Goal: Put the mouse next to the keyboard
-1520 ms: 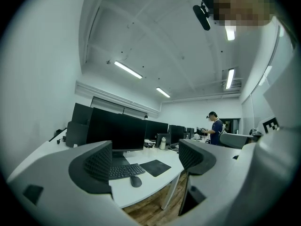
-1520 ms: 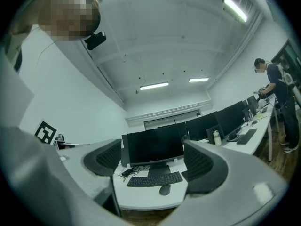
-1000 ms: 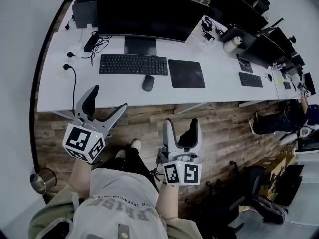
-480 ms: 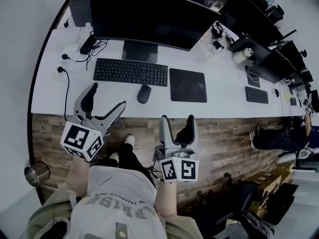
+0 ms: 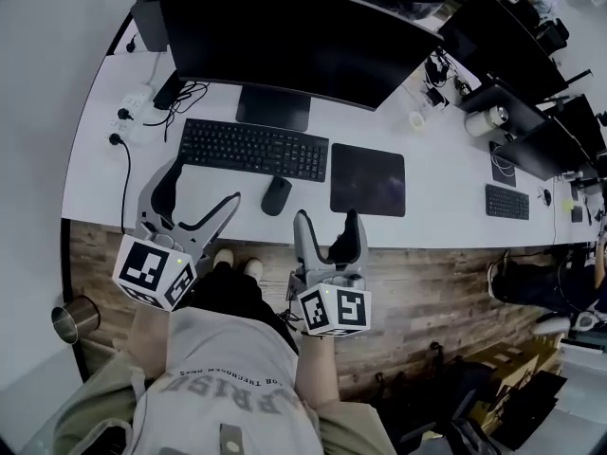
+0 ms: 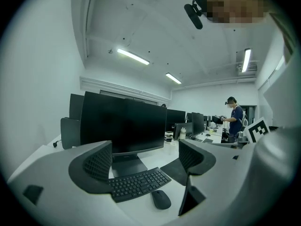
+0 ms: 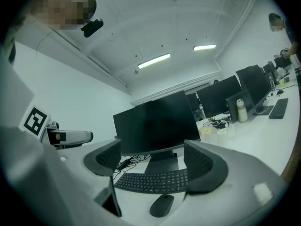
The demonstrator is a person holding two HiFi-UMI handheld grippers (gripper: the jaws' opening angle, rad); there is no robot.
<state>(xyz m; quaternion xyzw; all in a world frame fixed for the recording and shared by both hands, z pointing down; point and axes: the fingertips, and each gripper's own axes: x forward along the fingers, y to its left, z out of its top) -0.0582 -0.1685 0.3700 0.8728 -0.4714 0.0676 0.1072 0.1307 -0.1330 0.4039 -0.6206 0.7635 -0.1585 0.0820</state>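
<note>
The left gripper (image 5: pixel 204 186) hangs over the near edge of the long white desk (image 5: pixel 455 190) with its two grey ribbed fingers (image 6: pixel 96 166) spread wide and nothing between them. The right gripper (image 5: pixel 326 218) is at the same edge, its fingers (image 7: pixel 202 166) also held well apart and empty. The small black oval mouse (image 5: pixel 276 195) lies on the desk ahead of both pairs of fingertips, in the gap between the two grippers. It is just past the left gripper's right fingertip and slightly left of the right gripper's left fingertip, touching neither. In each gripper view it shows low in the opening between the fingers, beyond their tips. Further out from the fingertips, the flat black keyboard (image 5: pixel 253 149) runs across the desk. The mouse sits just on the near side of its right end, close beside it with a narrow strip of desk between them. A dark square mouse pad (image 5: pixel 367 179) lies ahead of the right gripper's right finger, and a wide black monitor (image 5: pixel 285 36) stands beyond the keyboard.
</note>
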